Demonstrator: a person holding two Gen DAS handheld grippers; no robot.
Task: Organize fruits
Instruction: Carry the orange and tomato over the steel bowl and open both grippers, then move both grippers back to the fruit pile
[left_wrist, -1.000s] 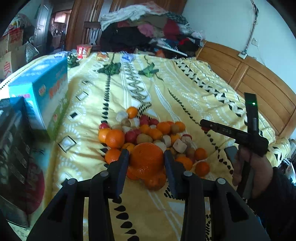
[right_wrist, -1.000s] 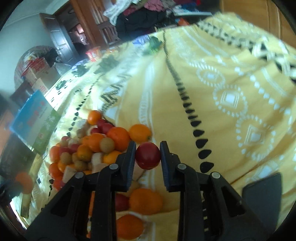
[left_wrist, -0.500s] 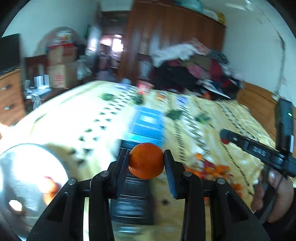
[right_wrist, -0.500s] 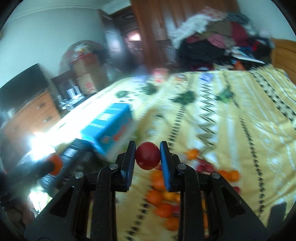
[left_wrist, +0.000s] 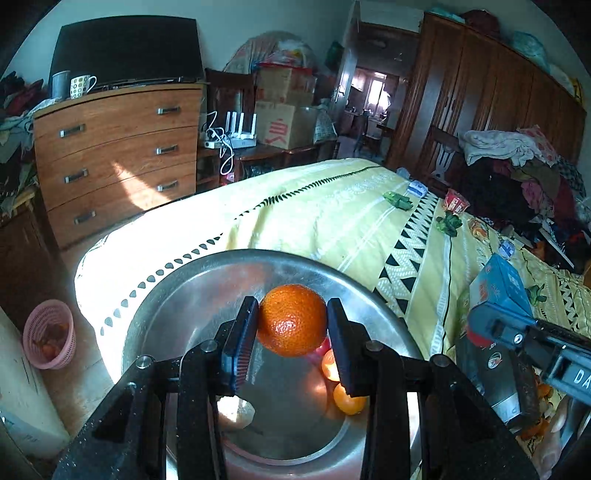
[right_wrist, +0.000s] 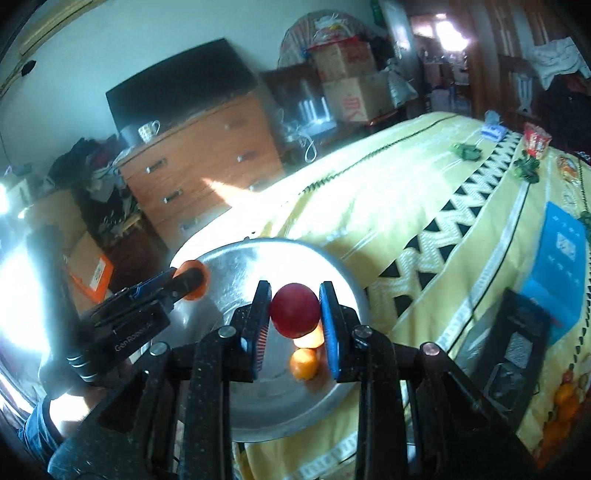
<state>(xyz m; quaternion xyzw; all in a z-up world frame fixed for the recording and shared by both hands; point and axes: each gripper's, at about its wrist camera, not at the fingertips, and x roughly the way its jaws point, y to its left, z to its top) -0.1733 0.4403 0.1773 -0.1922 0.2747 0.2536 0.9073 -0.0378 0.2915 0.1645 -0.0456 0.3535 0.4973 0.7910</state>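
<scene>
Jaws of the left gripper (left_wrist: 291, 334) stand partly closed, pads pressed against both sides of a large orange (left_wrist: 291, 319). In the left wrist view this fruit sits at frame centre, clamped between the jaw tips and held in the air above a round metal basin (left_wrist: 177, 291). Below it, on the basin floor, lie a small orange fruit (left_wrist: 349, 400) at lower centre right, another orange fruit (left_wrist: 328, 365) partly hidden behind the right jaw, and a pale piece (left_wrist: 236, 410) at lower centre left.

Jaws of the right gripper (right_wrist: 294, 314) are drawn in narrow and clamp a red round fruit (right_wrist: 294, 309). In the right wrist view it sits at frame centre, between the jaw tips and above the same basin (right_wrist: 236, 266). A small orange fruit (right_wrist: 303, 363) lies in the basin directly below it.

The basin rests on a bed with a yellow patterned cover (left_wrist: 332, 210). More oranges (right_wrist: 563, 400) lie on the cover at the lower right edge of the right wrist view, well apart from the basin.
</scene>
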